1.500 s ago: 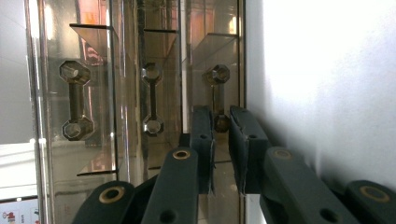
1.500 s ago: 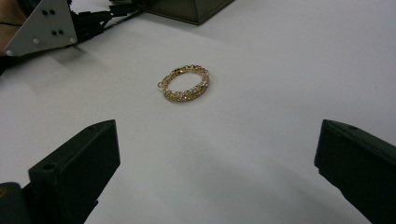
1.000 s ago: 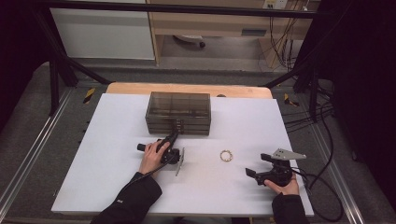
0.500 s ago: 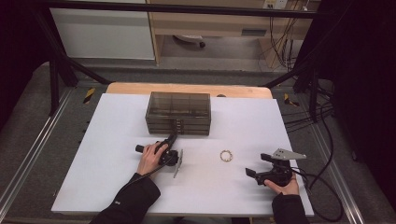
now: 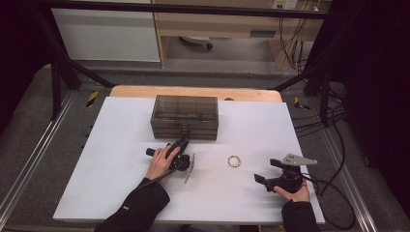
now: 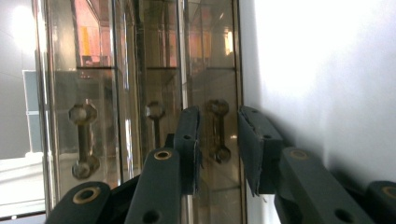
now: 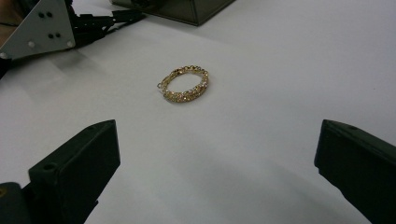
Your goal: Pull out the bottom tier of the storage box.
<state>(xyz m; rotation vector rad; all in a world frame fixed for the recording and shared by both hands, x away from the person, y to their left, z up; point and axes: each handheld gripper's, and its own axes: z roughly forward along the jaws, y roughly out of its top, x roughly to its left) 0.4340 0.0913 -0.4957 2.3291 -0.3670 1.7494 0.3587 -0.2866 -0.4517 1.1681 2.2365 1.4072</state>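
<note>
A white table top [image 5: 116,159] is laid on a wooden board [image 5: 193,92]. Grey floor [image 5: 227,53] is seen beyond, with a pale cabinet [image 5: 106,34] and a wooden shelf [image 5: 227,21]; dark curtains [image 5: 377,72] are hung at the sides.

This looks like a lab set for recordings: a white table [image 5: 111,159] stands inside a black metal frame [image 5: 63,72] on grey floor mats [image 5: 29,140], with bundles of cables [image 5: 333,125] at the right of the frame and plain cabinets [image 5: 106,34] at the top.

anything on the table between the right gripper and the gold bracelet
Nothing: bare white table runs from the right gripper and its wide-open jaws to the gold bracelet, as the right gripper view shows.
</note>
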